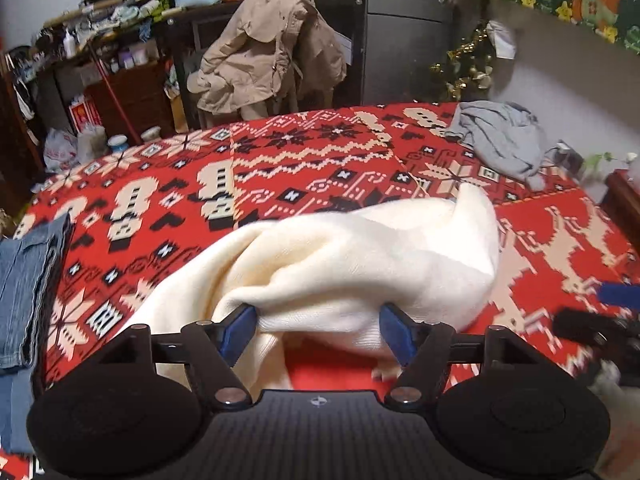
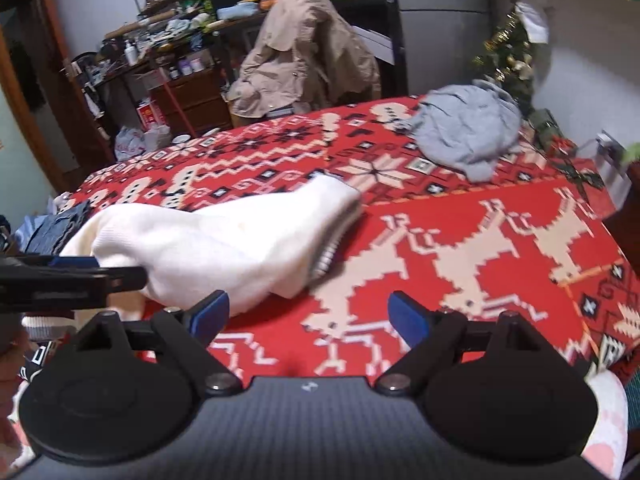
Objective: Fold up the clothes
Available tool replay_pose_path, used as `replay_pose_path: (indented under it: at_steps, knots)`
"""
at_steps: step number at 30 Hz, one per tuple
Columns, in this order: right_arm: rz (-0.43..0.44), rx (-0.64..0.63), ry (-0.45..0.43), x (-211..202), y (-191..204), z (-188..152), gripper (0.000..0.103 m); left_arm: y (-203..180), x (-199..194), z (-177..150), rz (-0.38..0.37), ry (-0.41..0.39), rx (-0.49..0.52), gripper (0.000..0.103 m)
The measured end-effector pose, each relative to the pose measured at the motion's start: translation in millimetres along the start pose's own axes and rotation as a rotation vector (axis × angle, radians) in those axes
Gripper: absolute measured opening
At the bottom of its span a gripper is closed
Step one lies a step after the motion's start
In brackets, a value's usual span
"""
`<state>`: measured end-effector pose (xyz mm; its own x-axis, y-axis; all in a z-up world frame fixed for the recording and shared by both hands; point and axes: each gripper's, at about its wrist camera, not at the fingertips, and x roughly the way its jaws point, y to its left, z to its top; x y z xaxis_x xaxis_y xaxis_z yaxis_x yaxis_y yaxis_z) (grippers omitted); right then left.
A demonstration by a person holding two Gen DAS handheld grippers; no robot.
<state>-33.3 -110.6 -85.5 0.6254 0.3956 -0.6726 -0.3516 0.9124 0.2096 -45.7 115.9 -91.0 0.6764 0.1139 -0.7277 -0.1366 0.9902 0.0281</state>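
Observation:
A cream knit garment (image 1: 360,256) lies bunched on the red patterned blanket (image 1: 280,160). My left gripper (image 1: 318,314) stands open. A fold of the cream cloth bulges between its blue fingers (image 1: 240,328) and drapes over their tips. In the right wrist view the same garment (image 2: 208,248) stretches from the left gripper (image 2: 132,274), seen side-on at the left edge, toward the middle of the bed. My right gripper (image 2: 308,302) is open over bare blanket (image 2: 480,248) with nothing between its fingers. Its left finger sits just beside the garment's near edge.
A crumpled grey garment (image 1: 500,136) lies at the bed's far right corner. Folded blue jeans (image 1: 24,280) are stacked at the left edge. Beyond the bed a beige coat (image 1: 272,48) hangs over a chair, beside cluttered shelves (image 1: 120,20). A wooden stand (image 1: 628,200) is at the right.

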Motion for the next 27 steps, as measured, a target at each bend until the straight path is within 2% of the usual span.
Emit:
replay_pose_path:
  at_steps: [1, 3, 6, 15, 17, 20, 21, 24, 27]
  knots:
    - [-0.004, 0.006, 0.002, -1, -3, -1, 0.089, 1, 5, 3, 0.006, 0.001, -0.027, 0.041]
    - [-0.012, 0.018, 0.005, -2, -9, -3, 0.089, 10, 13, 10, -0.022, 0.018, -0.115, 0.011]
    - [-0.017, 0.031, 0.006, -4, -17, -4, 0.089, 26, 16, 23, -0.009, 0.001, -0.229, 0.010]
    - [-0.003, 0.042, 0.011, 5, -20, -1, 0.089, 90, 14, 45, 0.167, -0.068, -0.355, 0.007]
    - [0.004, 0.038, 0.012, 7, -17, 0, 0.089, 103, 15, 48, 0.211, -0.080, -0.377, 0.002]
    - [0.009, 0.032, 0.012, 8, -12, 0, 0.089, 123, 17, 50, 0.253, -0.065, -0.427, 0.000]
    - [0.011, 0.030, 0.013, 9, -11, -1, 0.089, 130, 17, 49, 0.250, -0.061, -0.437, 0.000]
    - [0.014, 0.030, 0.018, 11, -10, -1, 0.089, 134, 9, 45, 0.171, -0.058, -0.450, 0.002]
    - [0.015, 0.032, 0.025, 16, -8, -1, 0.089, 116, -1, 43, 0.104, -0.051, -0.360, 0.006]
